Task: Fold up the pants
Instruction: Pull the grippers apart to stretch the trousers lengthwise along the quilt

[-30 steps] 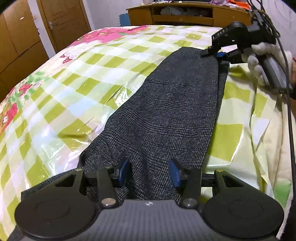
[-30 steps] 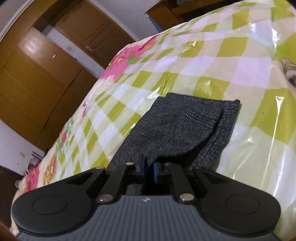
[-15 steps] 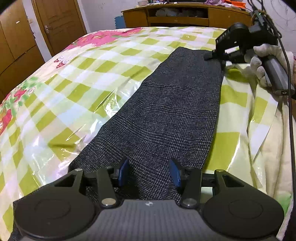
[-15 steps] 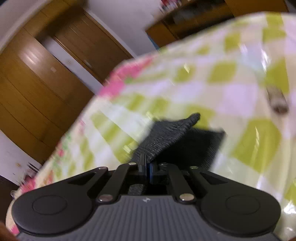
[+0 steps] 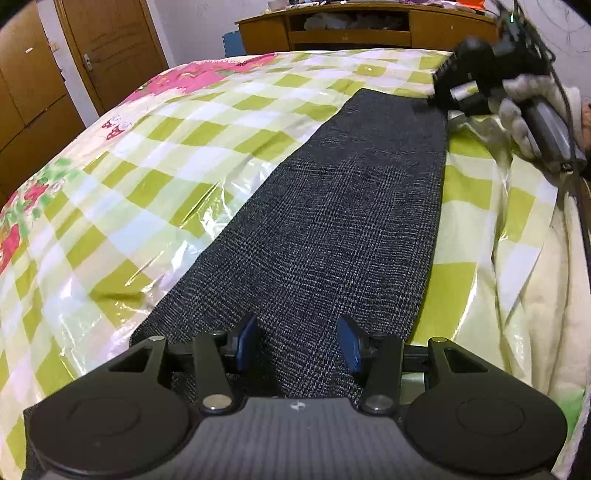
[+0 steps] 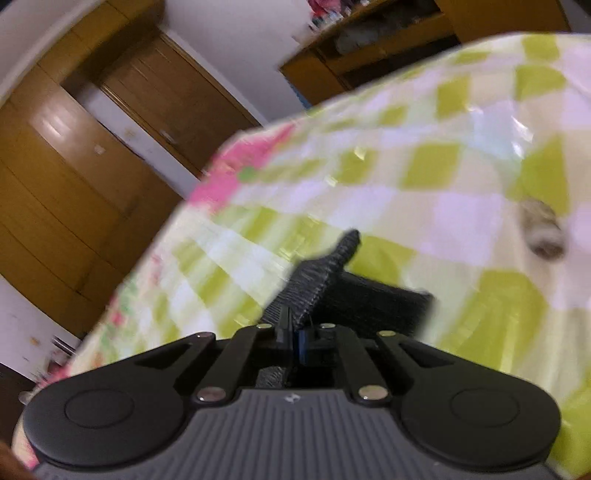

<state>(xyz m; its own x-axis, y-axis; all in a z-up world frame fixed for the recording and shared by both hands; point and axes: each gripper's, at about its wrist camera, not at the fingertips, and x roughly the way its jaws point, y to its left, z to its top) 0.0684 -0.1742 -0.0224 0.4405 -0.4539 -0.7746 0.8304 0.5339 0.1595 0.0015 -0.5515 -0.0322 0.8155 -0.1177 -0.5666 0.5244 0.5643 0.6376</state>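
Note:
Dark grey checked pants (image 5: 332, 229) lie lengthwise on the bed, legs stacked, running from my left gripper to the far right. My left gripper (image 5: 299, 343) is open, its blue pads either side of the near end of the cloth, low over it. My right gripper (image 6: 295, 332) is shut on the pants' far hem (image 6: 317, 273) and holds that edge lifted off the bed. In the left wrist view the right gripper (image 5: 439, 98), held by a white-gloved hand, is at the far right corner of the pants.
The bed has a green-and-white checked cover (image 5: 155, 155) under clear plastic. A cream blanket (image 5: 546, 295) hangs at the bed's right edge. A wooden shelf unit (image 5: 351, 29) and wooden doors (image 5: 107, 48) stand beyond. A small grey object (image 6: 543, 229) lies on the cover.
My right gripper has lifted the pinched hem up off the bed. The left gripper has stayed open at the near end, and the pants now lie straighter.

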